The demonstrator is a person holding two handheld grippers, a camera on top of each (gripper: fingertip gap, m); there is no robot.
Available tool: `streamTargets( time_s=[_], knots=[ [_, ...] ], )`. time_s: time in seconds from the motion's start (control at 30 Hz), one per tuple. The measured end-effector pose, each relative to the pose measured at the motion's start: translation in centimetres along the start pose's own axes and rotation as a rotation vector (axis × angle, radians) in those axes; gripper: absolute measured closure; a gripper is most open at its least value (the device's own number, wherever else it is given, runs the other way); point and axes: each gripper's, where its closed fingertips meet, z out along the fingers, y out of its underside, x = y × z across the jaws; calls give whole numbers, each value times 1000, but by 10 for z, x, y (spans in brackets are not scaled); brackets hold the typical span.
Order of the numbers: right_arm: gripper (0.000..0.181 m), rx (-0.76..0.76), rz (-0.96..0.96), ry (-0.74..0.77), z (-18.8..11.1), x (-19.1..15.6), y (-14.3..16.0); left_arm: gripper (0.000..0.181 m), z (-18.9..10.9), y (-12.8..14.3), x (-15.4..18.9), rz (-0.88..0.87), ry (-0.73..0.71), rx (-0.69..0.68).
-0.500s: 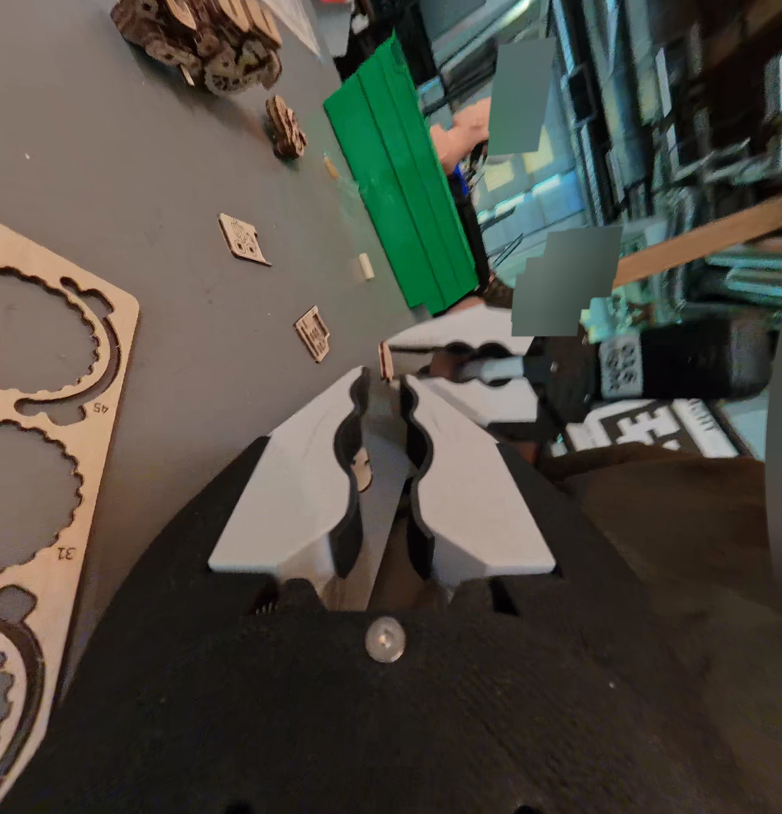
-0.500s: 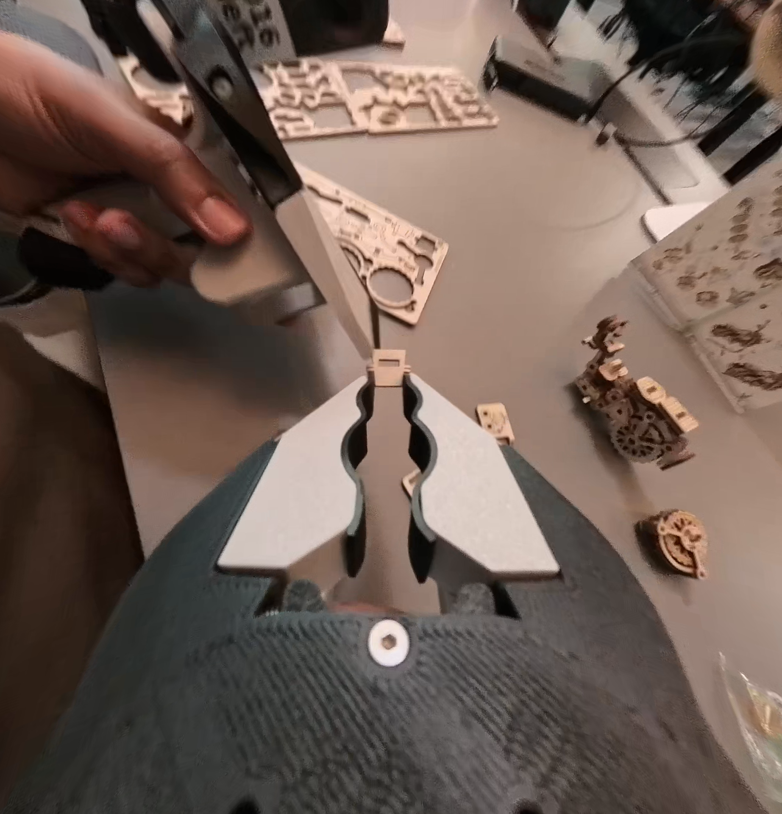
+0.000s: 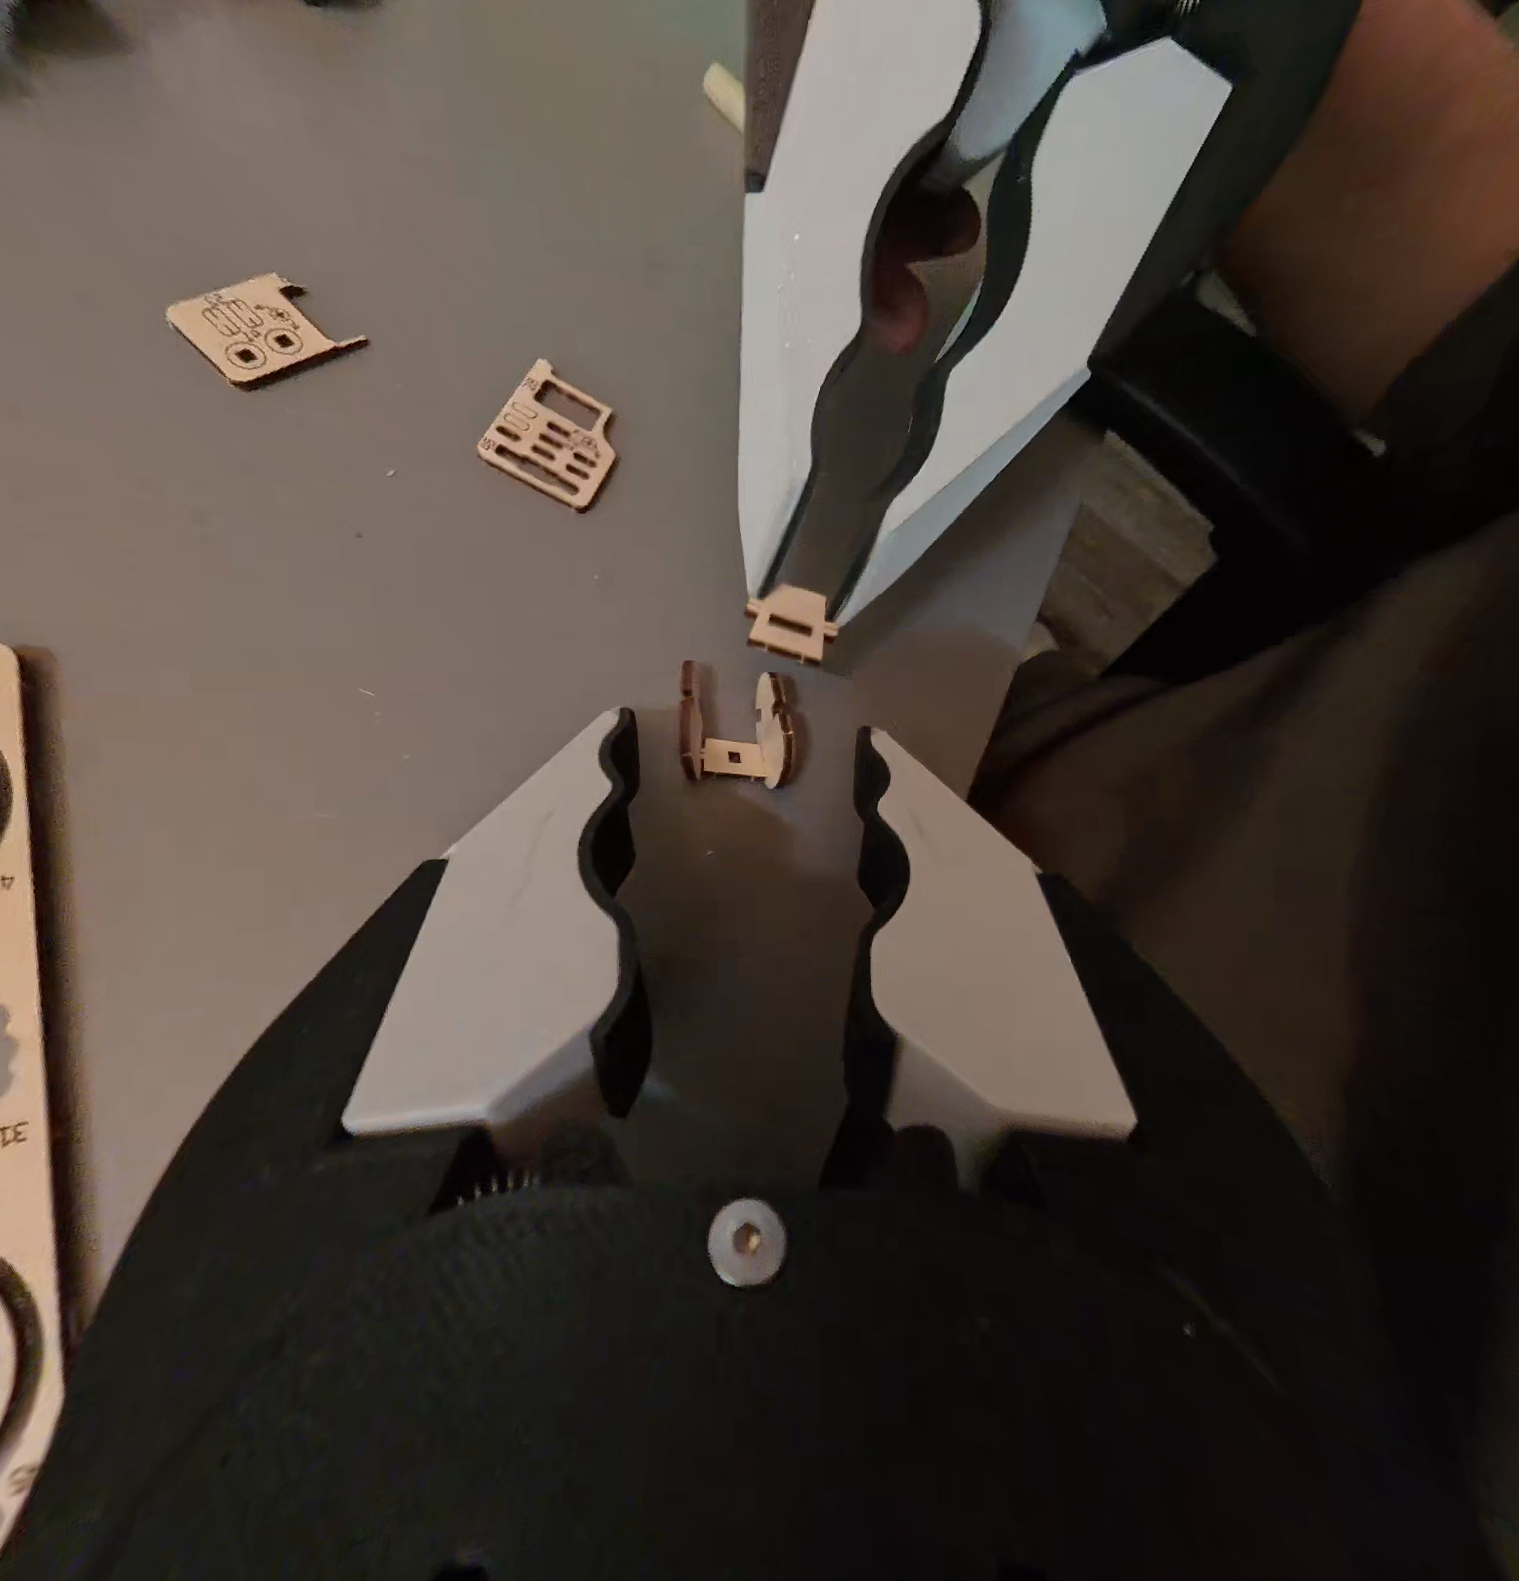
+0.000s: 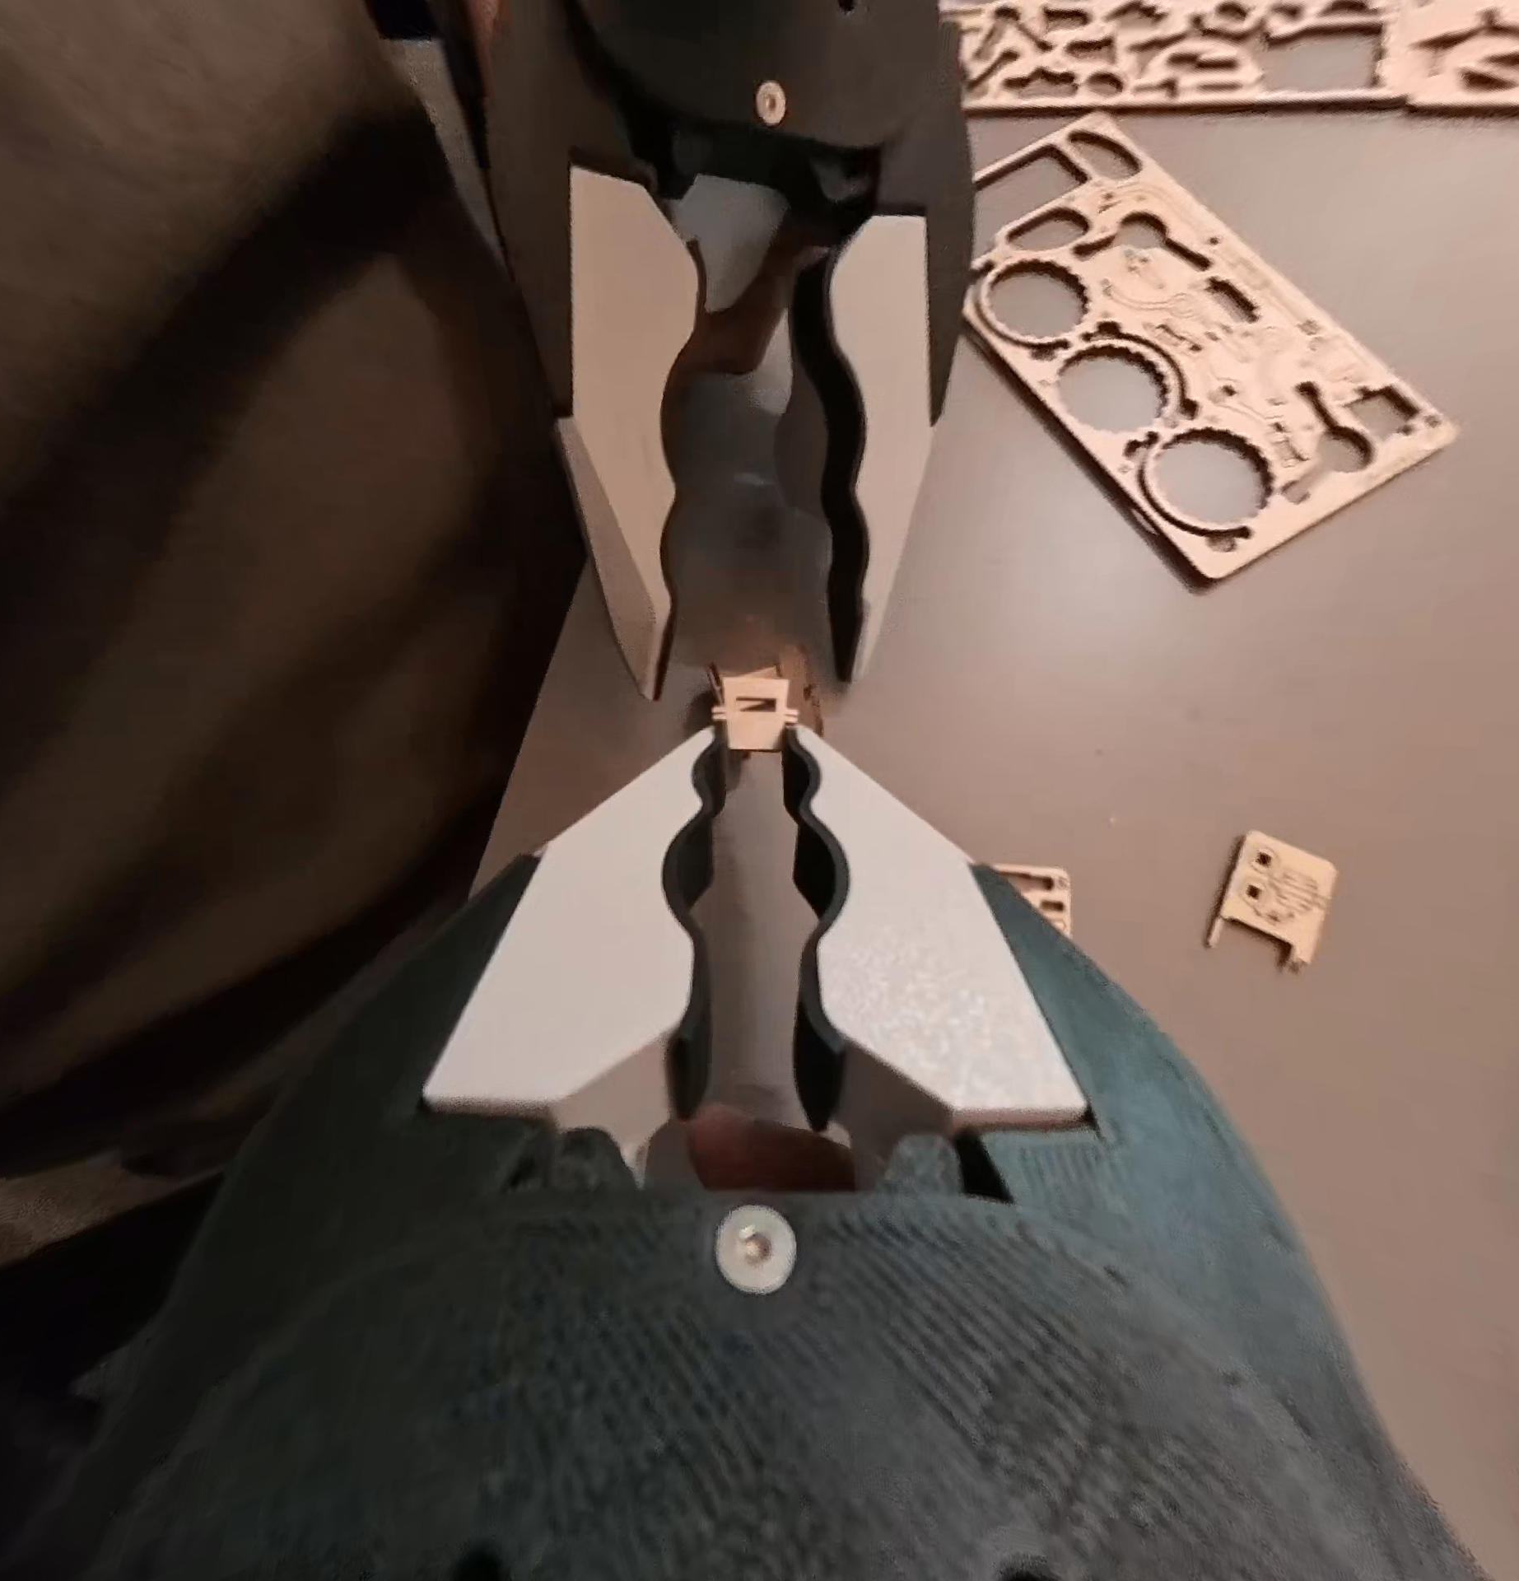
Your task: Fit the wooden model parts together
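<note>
**Two grippers meet tip to tip over small wooden parts**

Nearest to us in the left wrist view, the left gripper (image 3: 743, 727) has its fingers spread wide, holding nothing. Just past its tips, between them, a small U-shaped wooden assembly (image 3: 737, 734) rests on the grey desk (image 3: 354, 616), its two side plates standing up from a little base plate. Just beyond it we see the right gripper (image 3: 792, 606) pointing back toward us, its fingers pinching a small slotted wooden piece (image 3: 788, 626) at their very tips. That piece sits close to the open end of the U-shaped assembly; we cannot tell whether the two touch.

In the right wrist view, the same slotted piece (image 4: 754, 717) is clamped between the right gripper's (image 4: 754, 743) fingertips, with the left gripper (image 4: 747, 680) facing it from above, fingers apart.

Farther out on the desk in the left view lie two loose flat parts: a grille-like plate (image 3: 549, 447) and, farther left, a plate with engraved markings (image 3: 261, 332). At the left edge we see a wooden sheet with round toothed cut-outs (image 3: 7, 1027). In the right view that punched-out sheet (image 4: 1200, 351) lies beyond the grippers to the right, with more sheets (image 4: 1252, 51) at the top edge. A person's dark sleeve (image 3: 1354, 770) fills the right side of the left view.
</note>
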Motion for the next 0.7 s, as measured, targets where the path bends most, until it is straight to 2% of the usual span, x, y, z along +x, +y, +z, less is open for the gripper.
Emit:
streamTargets(
  time_s=[0.2, 0.4, 0.7],
  knots=[
    [170, -60, -44, -54, 10, 3, 4, 148, 2, 2, -1, 53, -48, -12],
    [170, -91, -73, -84, 13, 4, 5, 156, 2, 4, -1, 49, -39, -21],
    [170, -127, -120, -120, 19, 0, 4, 157, 3, 5, 1, 52, -27, -28]
  ],
)
